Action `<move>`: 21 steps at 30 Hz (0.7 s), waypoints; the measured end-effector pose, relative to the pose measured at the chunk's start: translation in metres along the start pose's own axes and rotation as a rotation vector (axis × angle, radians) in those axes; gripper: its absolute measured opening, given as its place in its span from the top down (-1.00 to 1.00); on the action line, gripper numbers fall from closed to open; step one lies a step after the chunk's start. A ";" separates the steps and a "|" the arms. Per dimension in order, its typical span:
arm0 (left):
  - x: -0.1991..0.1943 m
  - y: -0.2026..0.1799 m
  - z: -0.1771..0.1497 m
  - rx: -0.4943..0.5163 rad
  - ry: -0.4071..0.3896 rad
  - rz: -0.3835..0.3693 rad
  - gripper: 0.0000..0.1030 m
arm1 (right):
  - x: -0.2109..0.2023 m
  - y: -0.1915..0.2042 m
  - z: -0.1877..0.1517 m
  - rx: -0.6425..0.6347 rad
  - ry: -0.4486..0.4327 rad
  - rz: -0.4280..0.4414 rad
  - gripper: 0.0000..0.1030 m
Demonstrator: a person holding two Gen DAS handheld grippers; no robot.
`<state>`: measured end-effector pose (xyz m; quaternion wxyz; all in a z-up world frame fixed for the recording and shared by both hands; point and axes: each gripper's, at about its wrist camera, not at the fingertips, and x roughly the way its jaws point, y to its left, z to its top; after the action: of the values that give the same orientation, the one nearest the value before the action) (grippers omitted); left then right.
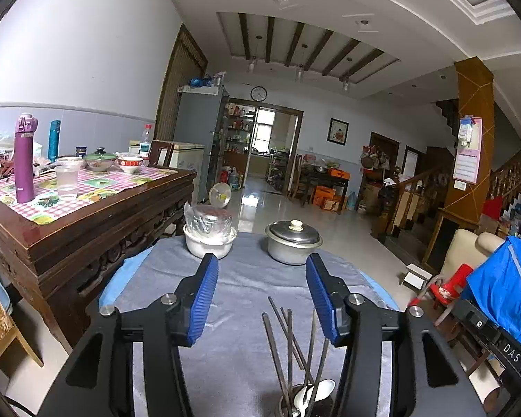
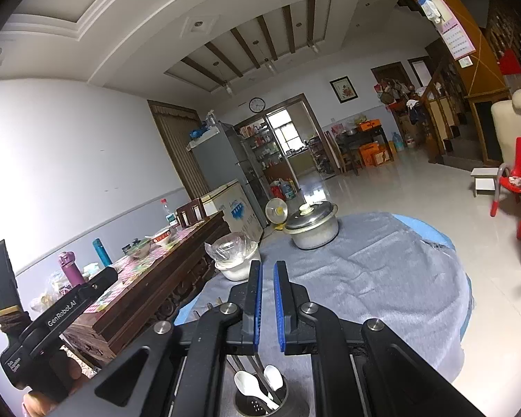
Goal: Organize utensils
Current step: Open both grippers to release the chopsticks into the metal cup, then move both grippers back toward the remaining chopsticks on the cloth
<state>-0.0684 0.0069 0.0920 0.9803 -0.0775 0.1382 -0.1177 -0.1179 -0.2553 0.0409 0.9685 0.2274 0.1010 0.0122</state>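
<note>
Below your two tools, on the round grey-clothed worktop point(image 1: 246, 278), the perforated metal utensil cup point(image 2: 260, 405) holds dark metal chopsticks point(image 1: 284, 340) and white ceramic spoons point(image 2: 250, 384). Your left hand-held gripper point(image 1: 262, 297) stands open and empty above it; your right hand-held gripper point(image 2: 267, 304) is closed on nothing.

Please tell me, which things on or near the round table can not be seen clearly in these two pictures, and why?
- Utensil holder: its base is cut off by the bottom edge in both wrist views.
- Chopsticks: lower ends hidden inside the holder; in the right wrist view the right gripper covers them.
- White bowl: contents blurred by a crumpled plastic bag.
- Metal pot: the lid hides its contents.
</note>
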 end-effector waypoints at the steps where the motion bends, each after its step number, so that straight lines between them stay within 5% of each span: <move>1: 0.001 0.002 0.000 -0.005 0.005 0.003 -0.10 | 0.000 0.000 0.000 0.002 0.002 -0.001 0.83; 21: 0.028 0.070 -0.024 -0.138 0.084 0.124 -0.22 | 0.050 -0.038 -0.016 0.100 0.144 -0.064 0.83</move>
<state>-0.0345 0.0639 0.0490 0.9714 -0.1312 0.1913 -0.0499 -0.0732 -0.2786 0.0007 0.9460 0.2708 0.1779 -0.0075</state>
